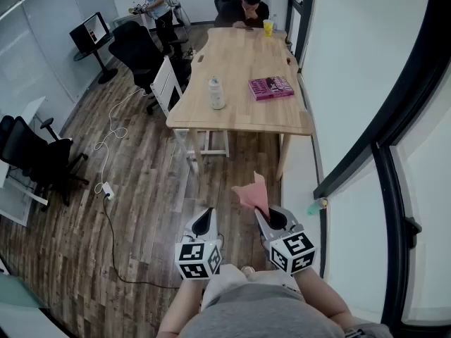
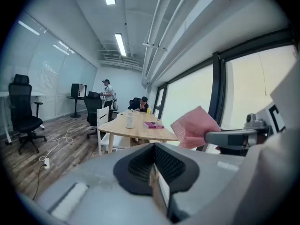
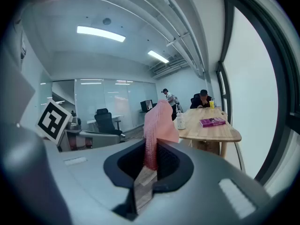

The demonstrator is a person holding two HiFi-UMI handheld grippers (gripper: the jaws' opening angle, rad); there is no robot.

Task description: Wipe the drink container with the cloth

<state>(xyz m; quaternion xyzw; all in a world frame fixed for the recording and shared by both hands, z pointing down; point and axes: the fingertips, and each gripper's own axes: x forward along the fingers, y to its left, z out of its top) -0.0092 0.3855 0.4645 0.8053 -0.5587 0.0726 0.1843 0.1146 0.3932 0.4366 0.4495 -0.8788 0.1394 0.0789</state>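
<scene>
The right gripper (image 1: 266, 215) is pinching a soft pink cloth (image 1: 251, 191) tight between its jaws, so the cloth is ready. The left gripper (image 1: 204, 222) is squeezing together on nothing. The tall pale drink bottle (image 1: 216, 92) is standing on the light wooden table (image 1: 243, 115), well apart from both grippers. No wiping is happening yet, so I think all the cleaning is waiting to be done.

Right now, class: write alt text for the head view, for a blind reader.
The right gripper pinches a pink cloth beside the shut left gripper. Ahead, a wooden table holds a drink container and a magenta book.
</scene>
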